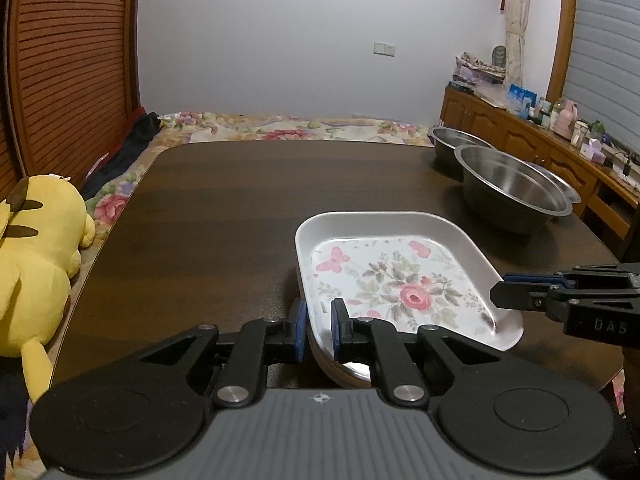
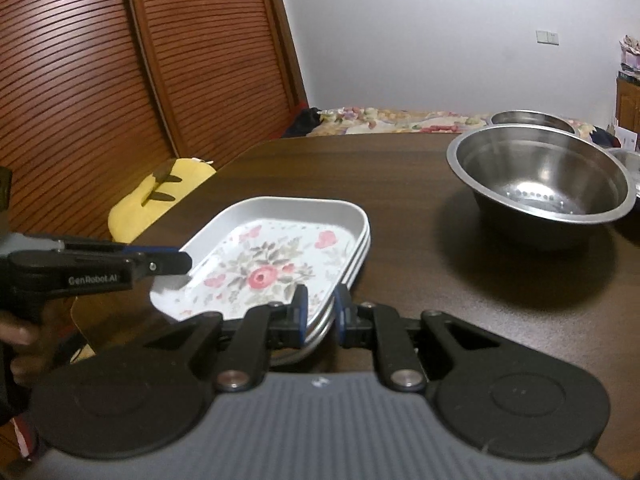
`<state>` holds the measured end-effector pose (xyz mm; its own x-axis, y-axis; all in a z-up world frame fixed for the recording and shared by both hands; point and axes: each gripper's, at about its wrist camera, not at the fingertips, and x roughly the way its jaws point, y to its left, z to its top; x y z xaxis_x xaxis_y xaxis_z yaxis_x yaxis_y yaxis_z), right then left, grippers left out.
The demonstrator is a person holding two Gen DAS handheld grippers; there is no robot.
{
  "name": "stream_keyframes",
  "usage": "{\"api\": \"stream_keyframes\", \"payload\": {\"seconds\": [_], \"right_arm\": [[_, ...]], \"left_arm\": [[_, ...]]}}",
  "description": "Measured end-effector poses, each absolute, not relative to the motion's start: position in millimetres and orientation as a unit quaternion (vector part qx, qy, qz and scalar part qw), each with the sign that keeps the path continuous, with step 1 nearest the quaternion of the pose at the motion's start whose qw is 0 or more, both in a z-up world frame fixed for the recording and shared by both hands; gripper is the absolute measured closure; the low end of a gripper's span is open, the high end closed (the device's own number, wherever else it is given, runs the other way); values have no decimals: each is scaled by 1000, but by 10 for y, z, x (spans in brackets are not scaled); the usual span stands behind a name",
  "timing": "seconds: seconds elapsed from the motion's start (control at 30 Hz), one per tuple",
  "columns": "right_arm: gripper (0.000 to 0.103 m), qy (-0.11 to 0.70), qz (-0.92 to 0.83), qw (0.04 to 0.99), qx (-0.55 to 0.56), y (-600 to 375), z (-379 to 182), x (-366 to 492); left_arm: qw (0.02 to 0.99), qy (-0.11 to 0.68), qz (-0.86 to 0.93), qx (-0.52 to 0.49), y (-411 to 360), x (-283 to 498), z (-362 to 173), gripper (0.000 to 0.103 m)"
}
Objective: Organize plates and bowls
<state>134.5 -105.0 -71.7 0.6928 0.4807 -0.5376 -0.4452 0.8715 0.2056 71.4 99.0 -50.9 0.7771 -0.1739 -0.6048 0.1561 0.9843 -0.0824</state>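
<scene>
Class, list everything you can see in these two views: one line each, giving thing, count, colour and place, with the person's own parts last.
Floral plates: a stack, seemingly three, white with pink roses, near table edge.
Steel bowls: at least three, silver, table's far right.
Table: one, dark brown.
Plush toy: one, yellow, left of table.
Bedspread: one, floral, behind table.
Louvred doors: brown, left.
Sideboard: one, brown, cluttered, right wall.
Left gripper: black, blue pads, jaws on the stack's left rim.
Right gripper: black, jaws on its right rim.
Hand: one, holding left gripper.

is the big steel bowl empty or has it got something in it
Empty. The right wrist view looks straight into the steel bowl and shows only bare metal, with small holes across its bottom; nothing lies inside.
</scene>
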Motion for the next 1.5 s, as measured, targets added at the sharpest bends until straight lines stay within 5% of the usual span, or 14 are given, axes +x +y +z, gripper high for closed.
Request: {"api": "stream_keyframes", "payload": {"seconds": [0.87, 0.97, 1.5], "right_arm": [[86, 230, 197, 951, 62, -1681, -348, 1312], [73, 217, 168, 960, 60, -1899, -318, 1347], [70, 203, 78, 971, 96, -2469, -586, 1471]], "left_arm": [[955, 272, -112, 16, 724, 919, -48, 75], [955, 265, -129, 21, 551, 1033, 8, 71], [943, 264, -198, 42, -324, 1553, -45, 63]]}}
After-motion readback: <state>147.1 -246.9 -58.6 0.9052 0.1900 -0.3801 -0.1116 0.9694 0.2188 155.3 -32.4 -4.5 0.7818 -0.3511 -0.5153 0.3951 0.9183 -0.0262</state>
